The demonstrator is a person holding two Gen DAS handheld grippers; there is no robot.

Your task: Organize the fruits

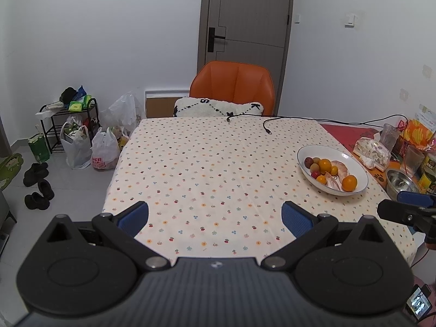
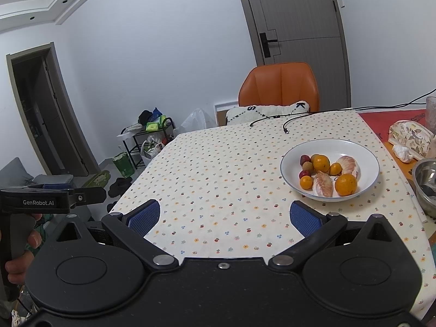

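Observation:
A white bowl stands on the right part of the flowered tablecloth. It holds several oranges, peeled pomelo pieces and small red and green fruits. My left gripper hovers open over the table's near edge, left of the bowl, with nothing between its blue pads. My right gripper is open too and empty, just short of the bowl, which lies ahead to its right. In the left wrist view one finger of the right gripper shows at the right edge.
An orange chair with a white cushion stands at the far side. Two black cables lie on the far cloth. A steel bowl, glasses and food packets crowd the right side. Bags and shoes lie on the floor left.

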